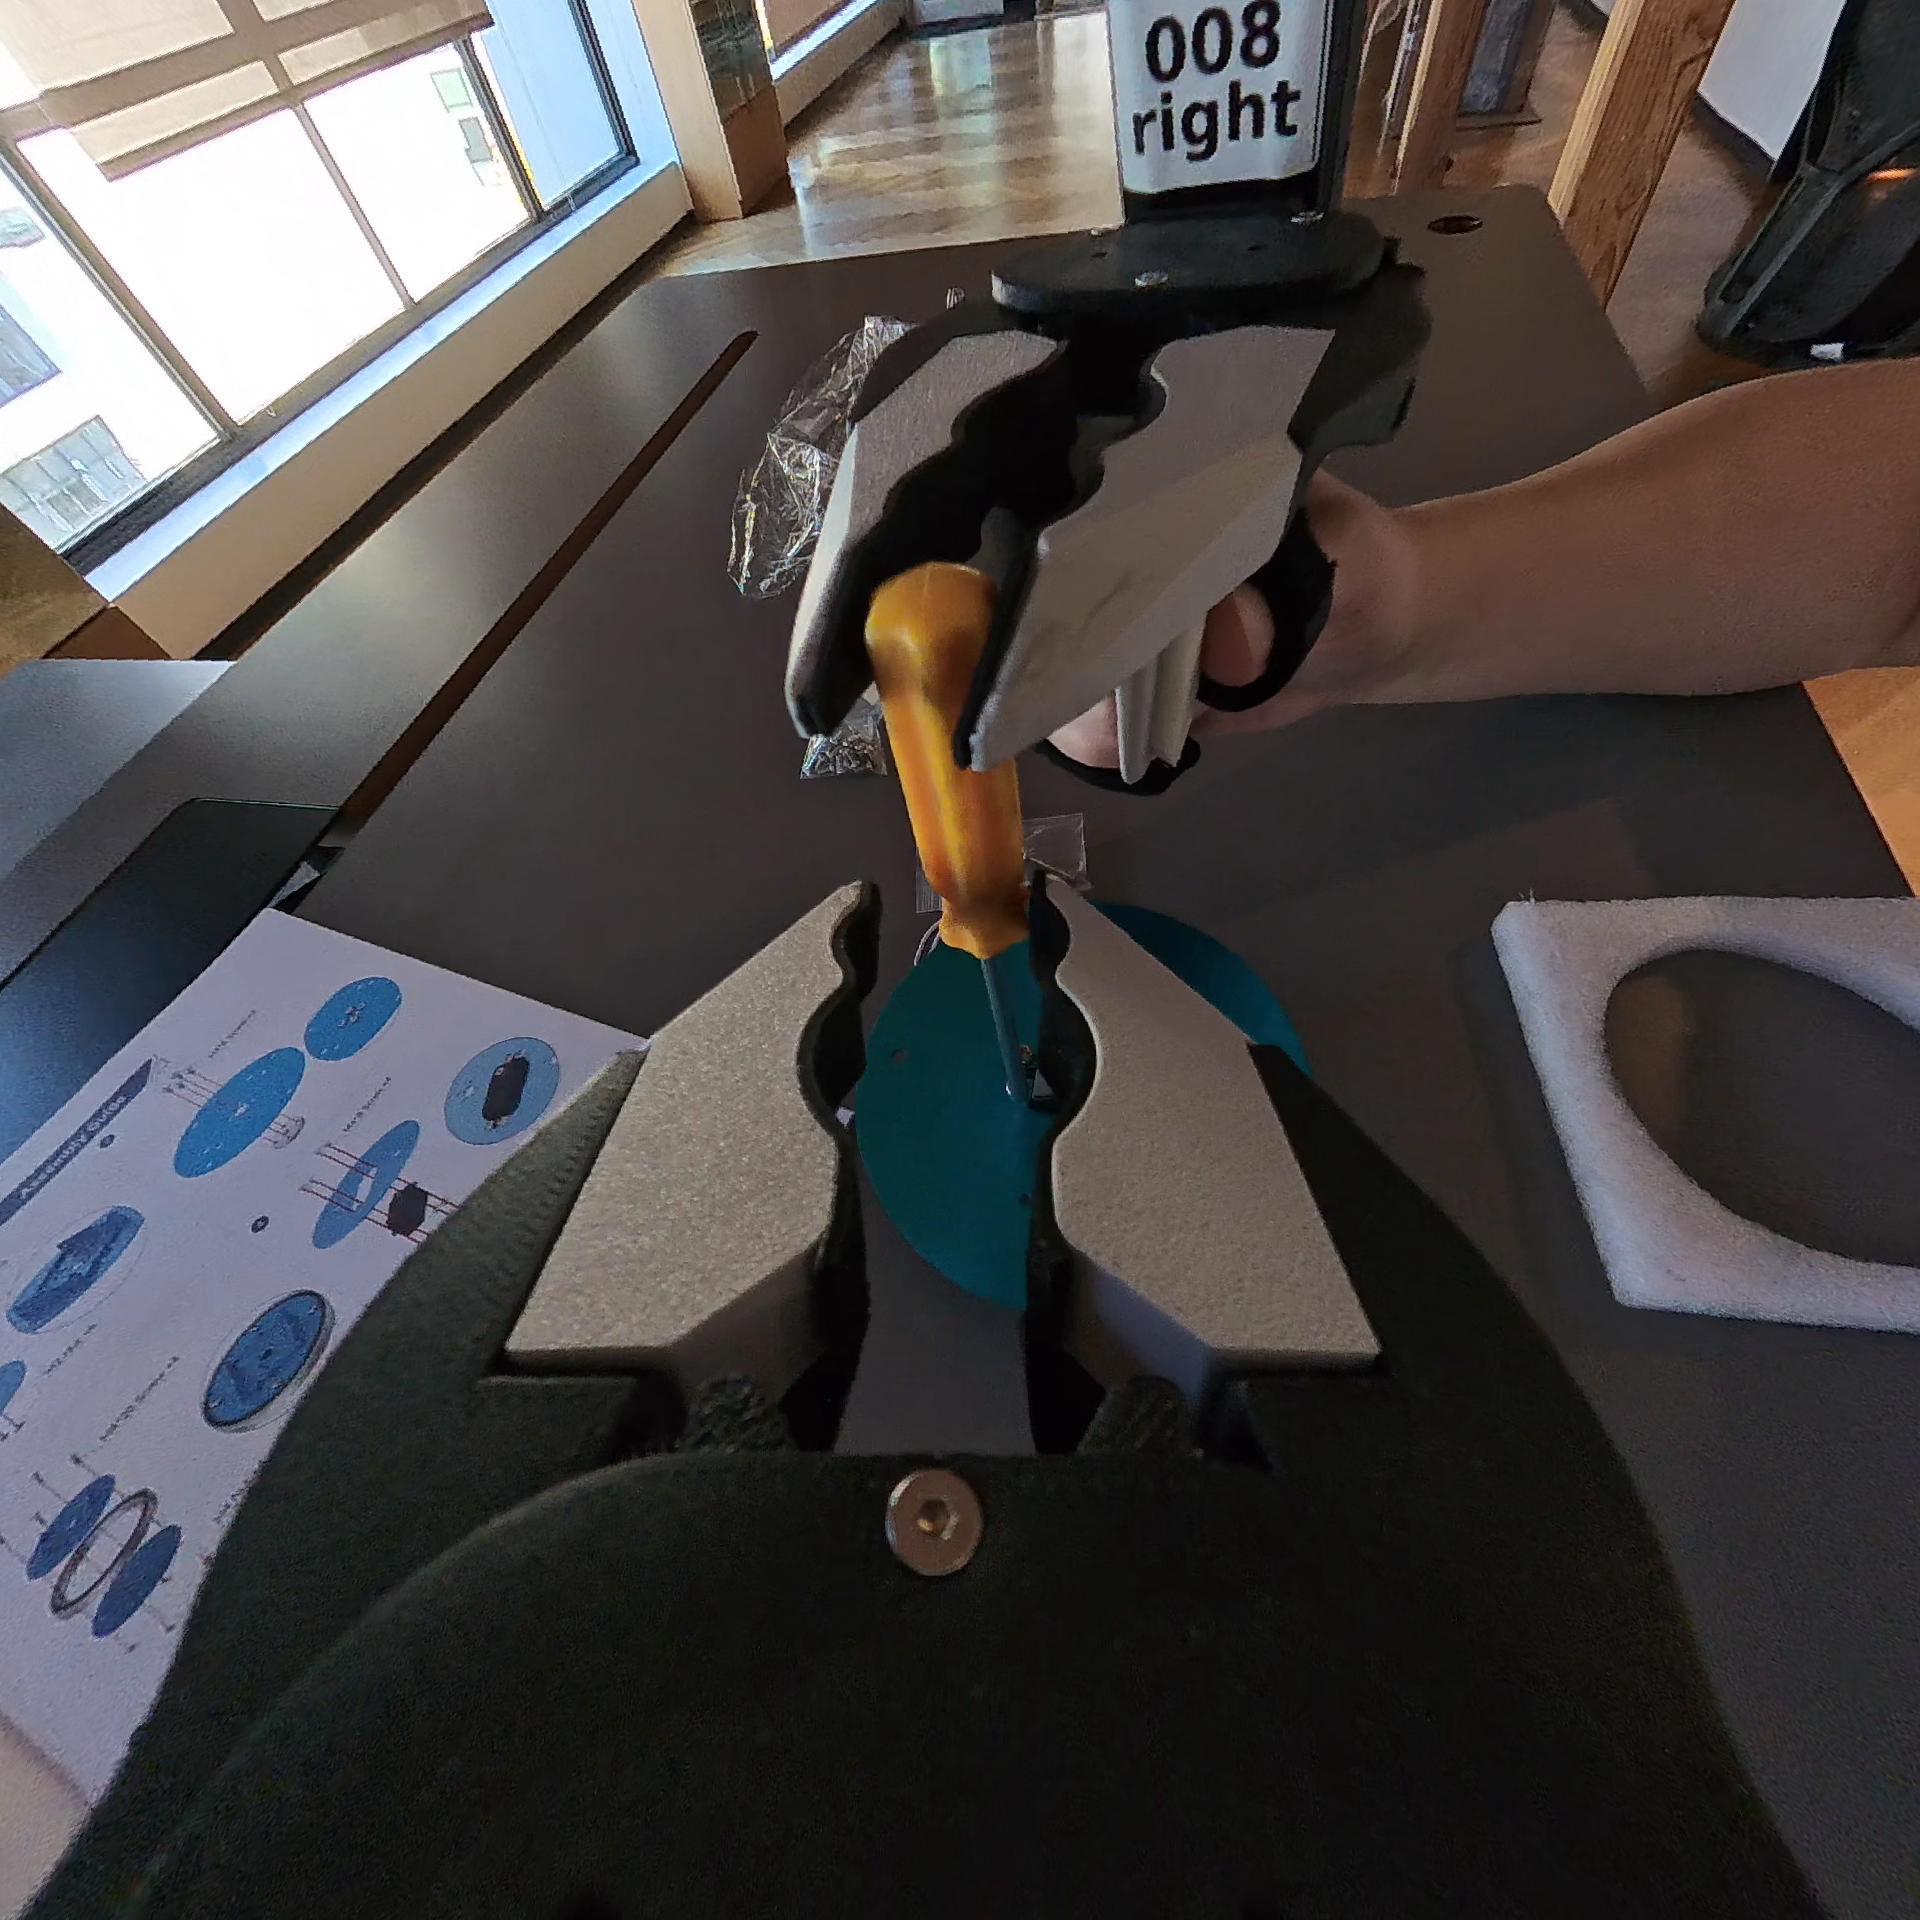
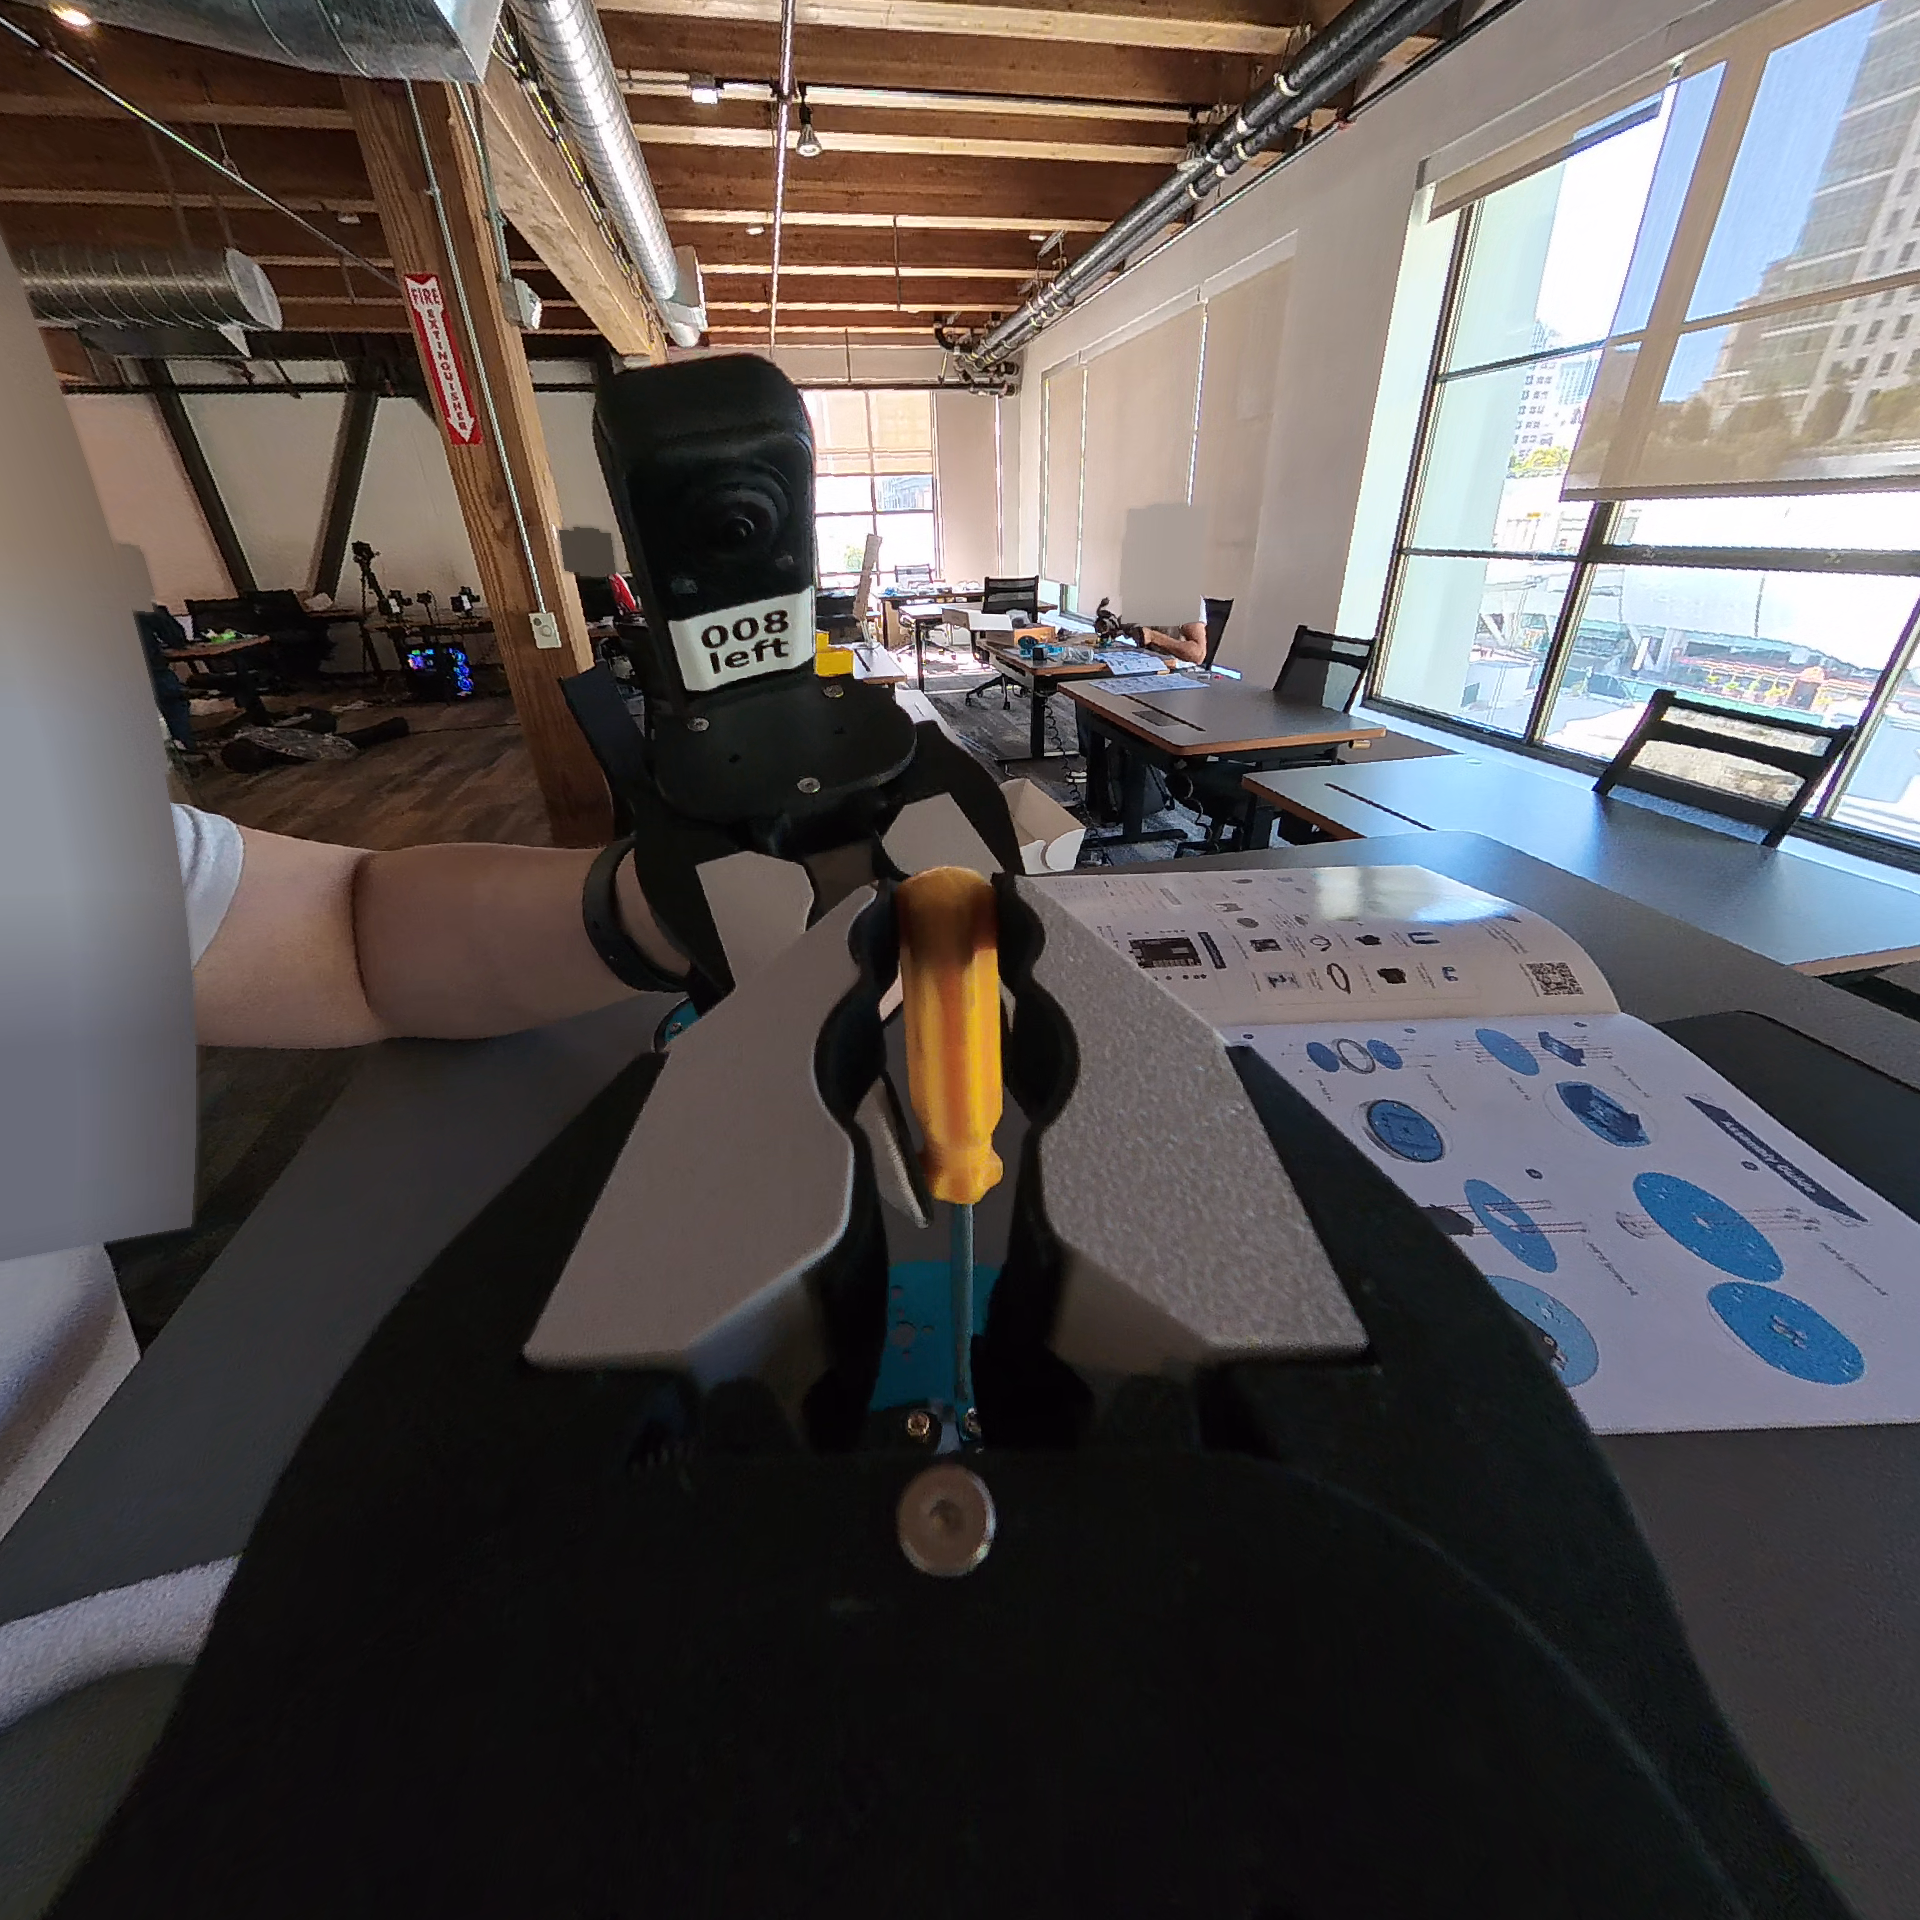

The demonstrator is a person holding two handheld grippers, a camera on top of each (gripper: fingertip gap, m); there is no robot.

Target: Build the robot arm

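Note:
My right gripper (image 2: 940, 904) is shut on the yellow handle of a screwdriver (image 2: 951, 1039), which it holds nearly upright. It also shows in the left wrist view (image 1: 894, 717), gripping the screwdriver (image 1: 940, 748) from above. The shaft tip rests at a small black part with brass screws (image 1: 1039, 1086) on a teal disc (image 1: 945, 1164) lying on the dark table (image 1: 520, 675). My left gripper (image 1: 956, 904) has its jaws apart over the disc, one on each side of the shaft. I cannot tell whether it touches the disc. The disc (image 2: 925, 1340) shows below the shaft.
A printed sheet with blue diagrams (image 1: 260, 1195) lies at the left of my left gripper. A white foam block with an oval cut-out (image 1: 1714, 1122) sits at the right. Clear plastic bags (image 1: 810, 447) and a small bag of screws (image 1: 842, 748) lie behind. Desks and chairs stand beyond. Tip to tip, the grippers are about 6 centimeters apart.

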